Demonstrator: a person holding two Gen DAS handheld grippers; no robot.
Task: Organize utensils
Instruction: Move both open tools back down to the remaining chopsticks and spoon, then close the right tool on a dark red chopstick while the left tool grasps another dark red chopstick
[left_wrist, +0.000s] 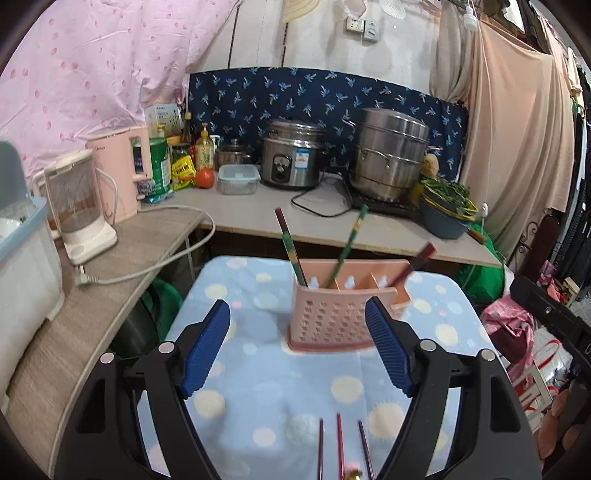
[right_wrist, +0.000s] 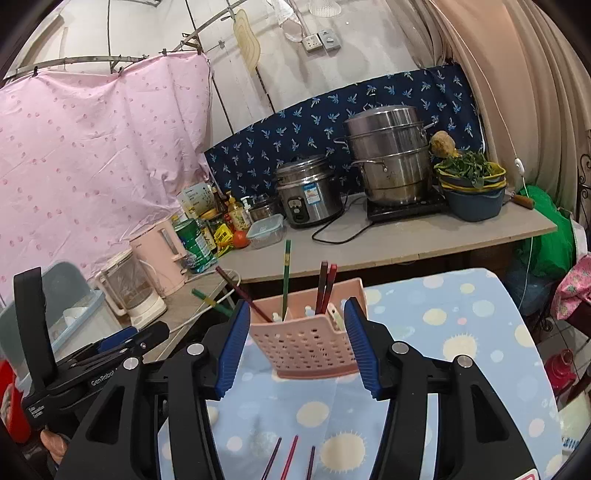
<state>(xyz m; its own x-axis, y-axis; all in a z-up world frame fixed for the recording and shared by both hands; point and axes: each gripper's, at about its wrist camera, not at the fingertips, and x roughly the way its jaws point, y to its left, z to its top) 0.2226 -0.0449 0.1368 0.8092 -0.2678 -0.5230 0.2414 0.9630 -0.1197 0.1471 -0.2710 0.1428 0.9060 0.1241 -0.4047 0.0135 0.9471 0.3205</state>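
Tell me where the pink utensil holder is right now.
The pink utensil holder stands upright on the blue dotted cloth, centred in both wrist views just beyond the open grippers, with three loose chopsticks lying on the cloth nearer the cameras.

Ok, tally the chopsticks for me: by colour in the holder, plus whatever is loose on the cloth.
Green chopsticks in the pink holder: 2 (one partly hidden behind a finger)
Dark red chopsticks in the pink holder: 3
Loose chopsticks on the cloth: 3
Total: 8
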